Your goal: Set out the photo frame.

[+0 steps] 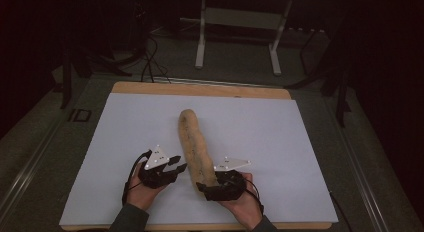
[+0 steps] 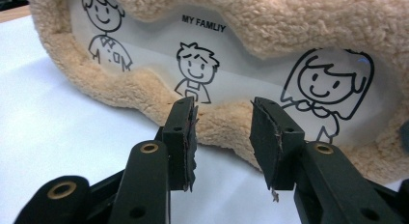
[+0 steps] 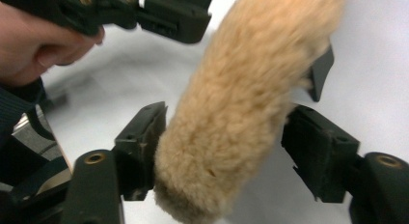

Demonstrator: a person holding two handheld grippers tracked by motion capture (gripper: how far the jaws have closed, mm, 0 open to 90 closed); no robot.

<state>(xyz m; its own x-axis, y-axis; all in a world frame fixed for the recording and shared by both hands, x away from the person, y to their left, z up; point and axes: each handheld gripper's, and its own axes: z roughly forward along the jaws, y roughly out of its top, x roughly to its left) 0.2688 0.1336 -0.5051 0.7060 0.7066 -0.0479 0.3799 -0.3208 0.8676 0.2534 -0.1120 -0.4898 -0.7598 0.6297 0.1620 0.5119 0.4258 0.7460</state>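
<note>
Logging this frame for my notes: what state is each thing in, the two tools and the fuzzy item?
left tool: open, jaws apart, nothing between them, aimed at the plush's side
right tool: jaws around the plush's near end, grip not clear
plush roll: lying lengthwise on the white sheet, its "MY FAMLIY" drawing panel facing the left tool

Colours: tan plush, white sheet, black grippers.
Fleece plush (image 1: 194, 144) tan throughout; clear window (image 2: 231, 84) shows white card with 3 black line-drawn figures and black "MY FAMLIY" text. Table sheet (image 1: 260, 127) white, wooden edge (image 1: 200, 89) light brown. Left gripper (image 1: 176, 165) and right gripper (image 1: 209, 188) black, brass-coloured rivets, grey plates.
</note>
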